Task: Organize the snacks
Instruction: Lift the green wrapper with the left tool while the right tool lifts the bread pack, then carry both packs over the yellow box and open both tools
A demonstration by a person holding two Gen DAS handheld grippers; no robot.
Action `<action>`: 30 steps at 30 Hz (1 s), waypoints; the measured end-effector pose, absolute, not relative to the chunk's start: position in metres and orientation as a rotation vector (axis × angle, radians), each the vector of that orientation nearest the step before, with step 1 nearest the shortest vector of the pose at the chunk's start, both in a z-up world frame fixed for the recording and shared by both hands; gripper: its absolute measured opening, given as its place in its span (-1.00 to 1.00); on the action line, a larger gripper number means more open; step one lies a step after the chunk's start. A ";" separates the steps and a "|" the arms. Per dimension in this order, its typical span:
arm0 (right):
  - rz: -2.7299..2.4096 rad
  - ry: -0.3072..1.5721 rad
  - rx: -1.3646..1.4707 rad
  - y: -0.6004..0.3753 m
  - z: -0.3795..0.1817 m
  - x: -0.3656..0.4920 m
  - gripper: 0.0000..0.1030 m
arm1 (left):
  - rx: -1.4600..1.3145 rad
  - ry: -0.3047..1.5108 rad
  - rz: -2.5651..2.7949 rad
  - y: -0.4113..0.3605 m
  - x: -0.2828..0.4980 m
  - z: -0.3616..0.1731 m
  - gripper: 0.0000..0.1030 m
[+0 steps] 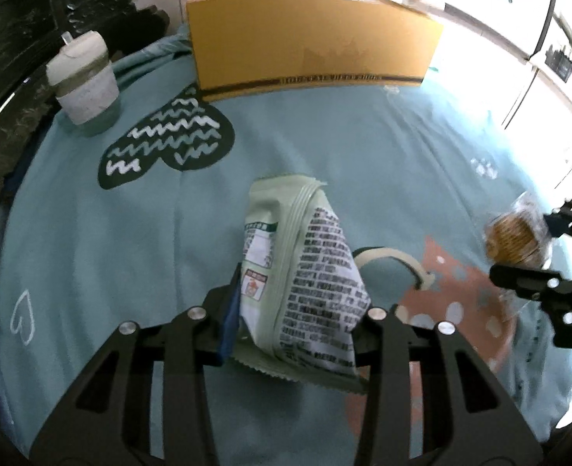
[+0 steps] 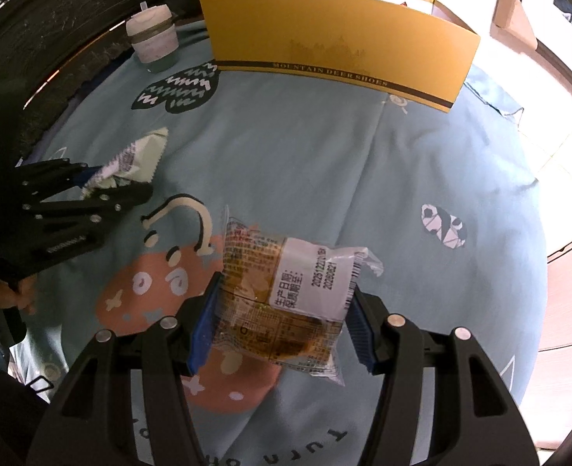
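Note:
My left gripper (image 1: 297,310) is shut on a pale green snack packet (image 1: 301,272) with printed text, held above the teal cloth. That same packet (image 2: 130,163) and the left gripper (image 2: 103,182) show at the left of the right wrist view. My right gripper (image 2: 282,322) is shut on a clear-wrapped pastry (image 2: 286,303) with a white date label, its blue pads pressing both sides. From the left wrist view, the pastry (image 1: 515,237) and right gripper (image 1: 534,248) sit at the right edge. An open yellow shoe box (image 1: 309,50) (image 2: 336,46) stands at the far side.
A white lidded cup (image 1: 84,77) (image 2: 154,39) stands at the far left beside the box. The teal patterned cloth (image 1: 92,233) (image 2: 363,174) covers a round table. Dark carved furniture lies beyond the left edge. A hand (image 2: 2,295) holds the left gripper.

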State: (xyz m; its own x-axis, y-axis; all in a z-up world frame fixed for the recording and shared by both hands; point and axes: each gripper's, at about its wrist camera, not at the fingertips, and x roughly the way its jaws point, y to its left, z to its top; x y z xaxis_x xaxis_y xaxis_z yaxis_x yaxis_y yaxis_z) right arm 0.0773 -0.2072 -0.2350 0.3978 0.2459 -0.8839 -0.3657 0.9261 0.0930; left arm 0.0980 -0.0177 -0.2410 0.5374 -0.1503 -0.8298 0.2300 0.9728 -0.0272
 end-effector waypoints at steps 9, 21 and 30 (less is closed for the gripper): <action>0.376 0.960 -0.080 -0.220 -0.172 0.065 0.14 | 0.012 0.789 -0.264 -0.013 0.085 -0.148 -0.22; 0.374 0.639 0.053 -0.240 0.014 0.124 0.15 | -0.022 0.557 -0.291 -0.035 0.149 0.012 -0.21; 0.314 0.635 0.060 -0.254 0.059 0.224 0.15 | -0.004 0.577 -0.237 -0.050 0.243 0.040 -0.20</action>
